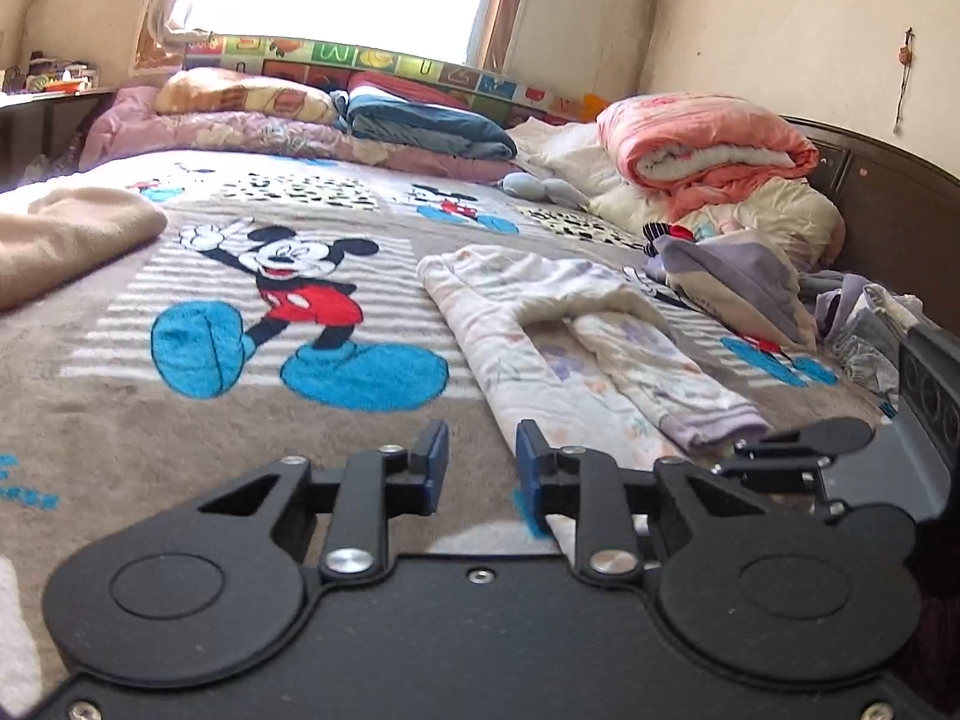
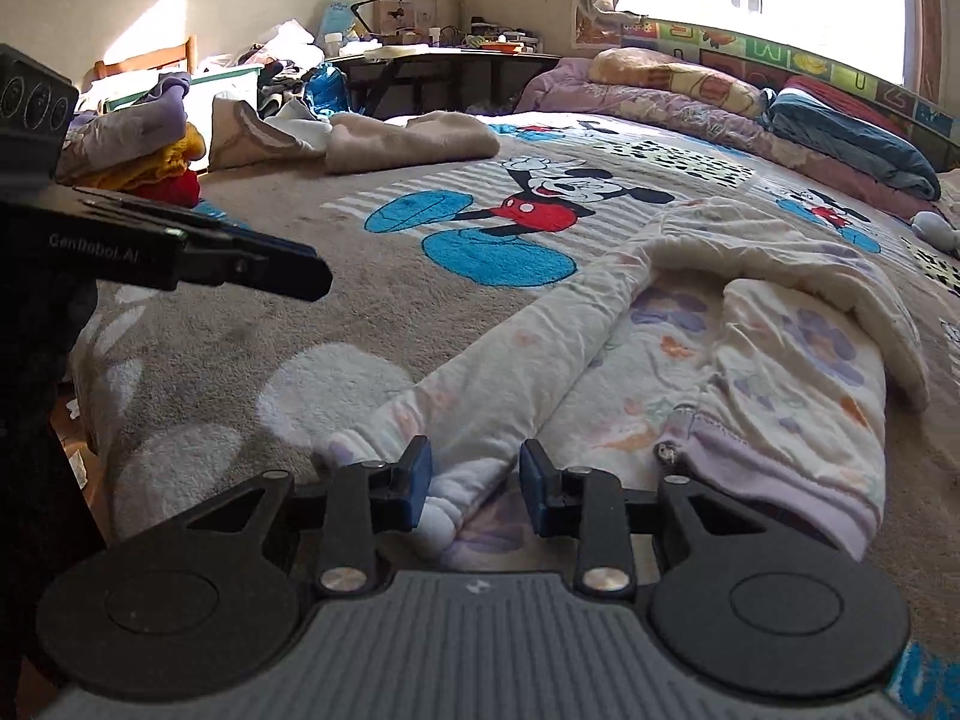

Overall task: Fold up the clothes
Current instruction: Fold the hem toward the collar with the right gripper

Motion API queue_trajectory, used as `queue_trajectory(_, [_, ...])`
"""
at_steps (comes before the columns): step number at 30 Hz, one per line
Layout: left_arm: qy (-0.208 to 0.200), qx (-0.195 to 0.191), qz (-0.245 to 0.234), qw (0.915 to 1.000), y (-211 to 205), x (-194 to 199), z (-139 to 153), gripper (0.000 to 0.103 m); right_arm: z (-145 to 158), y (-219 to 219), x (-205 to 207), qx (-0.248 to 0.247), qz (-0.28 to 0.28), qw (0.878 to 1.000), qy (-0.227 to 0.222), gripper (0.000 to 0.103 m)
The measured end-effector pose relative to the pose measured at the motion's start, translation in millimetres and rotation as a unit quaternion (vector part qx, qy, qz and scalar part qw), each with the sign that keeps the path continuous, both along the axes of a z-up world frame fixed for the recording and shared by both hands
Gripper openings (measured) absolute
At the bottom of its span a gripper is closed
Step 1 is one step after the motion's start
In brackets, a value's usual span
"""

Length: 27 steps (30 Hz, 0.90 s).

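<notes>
One floral pyjama garment (image 2: 750, 348), two grippers (image 1: 480, 462) (image 2: 474, 474), one beige blanket (image 1: 66, 234), one pink quilt (image 1: 702, 144).

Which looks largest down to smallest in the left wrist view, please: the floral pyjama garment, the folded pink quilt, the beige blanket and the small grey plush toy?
1. Floral pyjama garment
2. Folded pink quilt and beige blanket: they look alike; the blanket is cut off at the frame edge, so unranked
3. Small grey plush toy, though farther from the camera
</notes>
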<state>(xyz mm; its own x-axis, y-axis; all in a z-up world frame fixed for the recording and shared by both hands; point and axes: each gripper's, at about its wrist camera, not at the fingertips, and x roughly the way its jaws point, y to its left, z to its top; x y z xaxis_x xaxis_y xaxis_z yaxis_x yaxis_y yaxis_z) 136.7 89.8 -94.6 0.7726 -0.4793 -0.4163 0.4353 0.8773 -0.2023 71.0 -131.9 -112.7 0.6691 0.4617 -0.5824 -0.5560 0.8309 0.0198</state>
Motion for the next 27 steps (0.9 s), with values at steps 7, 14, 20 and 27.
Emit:
queue_trajectory(7, [-0.007, 0.073, -0.021, 0.9971, -47, 70, 5, 0.016, -8, 0, -8, 0.012, -0.02, 0.999, -0.024, 0.034])
queue_trajectory(14, [0.002, 0.108, -0.072, 0.9915, -92, 136, -13, 0.016, -14, -6, -11, 0.032, -0.024, 0.999, -0.031, 0.034])
queue_trajectory(20, [0.034, 0.125, -0.087, 0.9877, -106, 162, -29, 0.016, -15, -8, -11, 0.039, -0.024, 0.998, -0.035, 0.033])
queue_trajectory(27, [0.008, 0.082, -0.049, 0.9954, -100, 187, -4, 0.015, -17, -6, -13, 0.037, -0.026, 0.998, -0.043, 0.033])
